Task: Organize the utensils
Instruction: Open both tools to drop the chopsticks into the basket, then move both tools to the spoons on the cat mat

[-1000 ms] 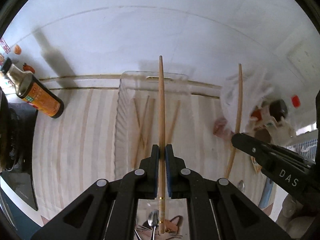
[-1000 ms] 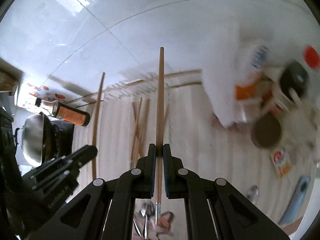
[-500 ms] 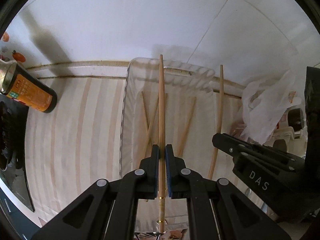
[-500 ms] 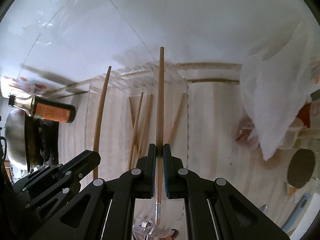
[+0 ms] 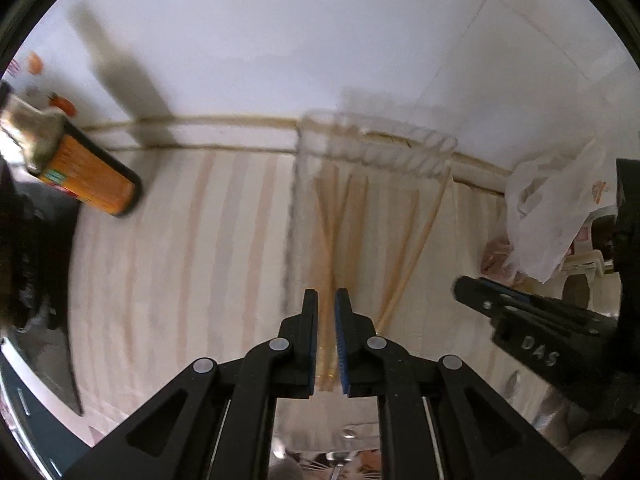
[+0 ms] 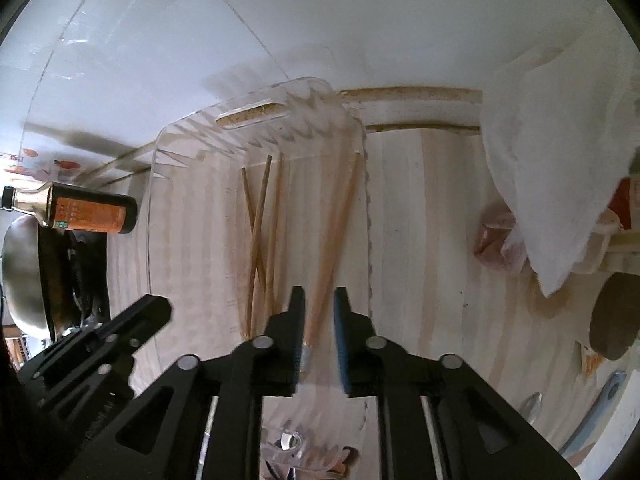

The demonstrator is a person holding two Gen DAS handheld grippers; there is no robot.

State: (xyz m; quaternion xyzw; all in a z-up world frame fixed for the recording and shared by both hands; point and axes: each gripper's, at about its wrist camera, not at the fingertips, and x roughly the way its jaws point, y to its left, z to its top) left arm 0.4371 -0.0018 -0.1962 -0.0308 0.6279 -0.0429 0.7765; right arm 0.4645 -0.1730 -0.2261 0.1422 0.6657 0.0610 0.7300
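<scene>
A clear plastic tray stands on the striped counter against the wall; it also shows in the left wrist view. Several wooden chopsticks lie inside it, also seen in the left wrist view. My left gripper is open and empty over the tray's near end. My right gripper is open and empty over the tray's right side, with two chopsticks lying below the gap. Each gripper shows in the other's view, the right one and the left one.
A dark sauce bottle with an orange label lies at the left, near a metal pan. A white plastic bag and small containers crowd the right side. A spoon and a blue utensil lie at the front right.
Both grippers opened and let go of their chopsticks, which now lie in the tray with the others. Both grippers moved lower and closer over the tray.
</scene>
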